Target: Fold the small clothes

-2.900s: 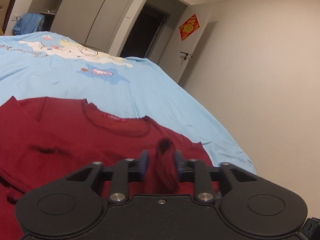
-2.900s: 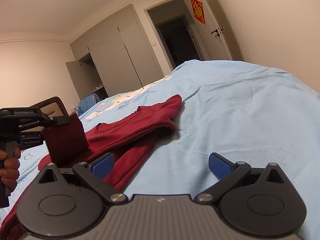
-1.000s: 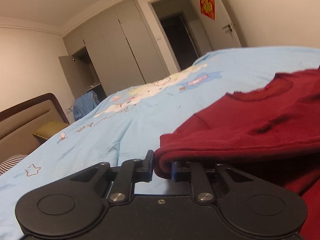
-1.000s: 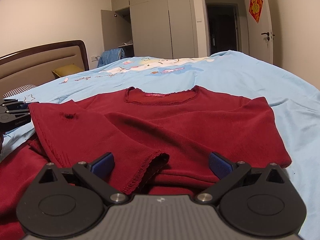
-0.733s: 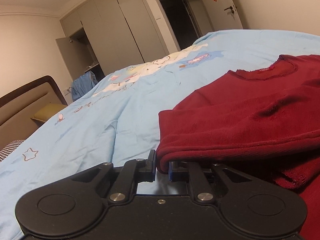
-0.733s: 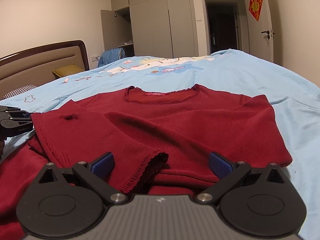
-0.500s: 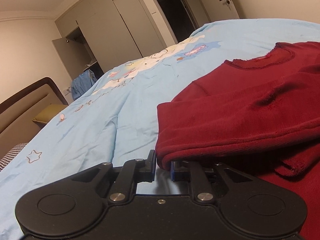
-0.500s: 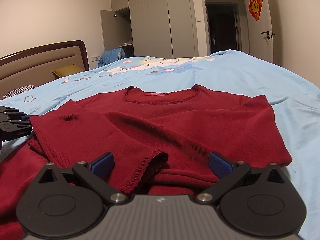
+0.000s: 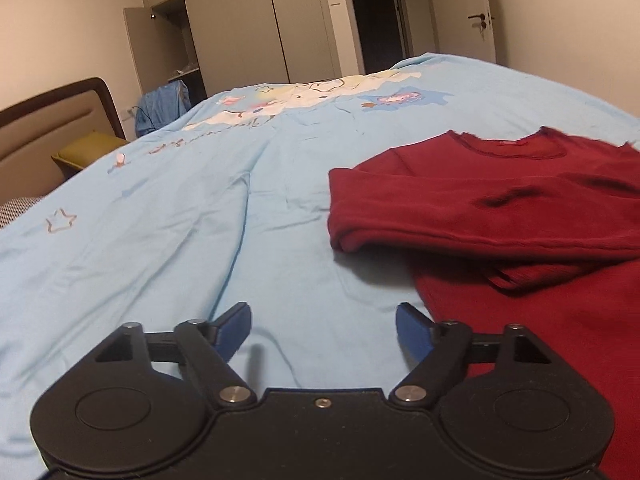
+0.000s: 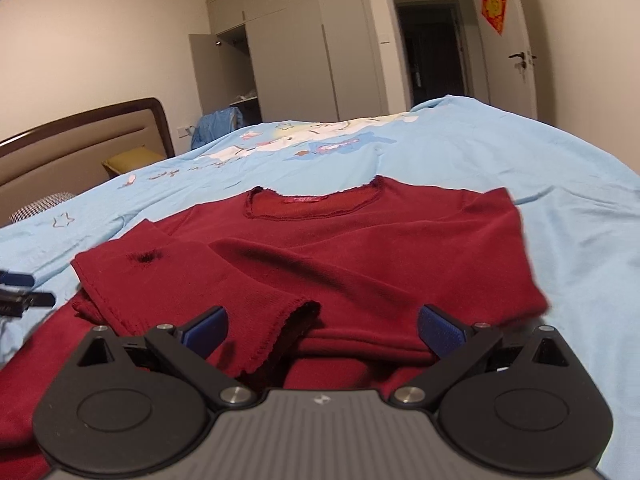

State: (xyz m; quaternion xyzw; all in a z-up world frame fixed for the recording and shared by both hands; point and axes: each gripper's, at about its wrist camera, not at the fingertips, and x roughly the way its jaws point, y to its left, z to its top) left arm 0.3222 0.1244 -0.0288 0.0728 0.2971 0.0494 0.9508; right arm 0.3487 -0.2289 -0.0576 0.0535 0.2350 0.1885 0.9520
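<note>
The red sweater (image 10: 360, 248) lay flat on the blue bedsheet (image 9: 180, 220), both sleeves folded across its front, its lower part cut off behind the right gripper (image 10: 322, 330). There was a small red neck label (image 10: 303, 200), too blurry to read. The left gripper (image 9: 323, 326) sat over bare sheet just beside the hem. Both pairs of fingers were spread wide, holding nothing.

left tool (image 9: 323, 326) spread wide, right tool (image 10: 323, 326) spread wide, both empty
</note>
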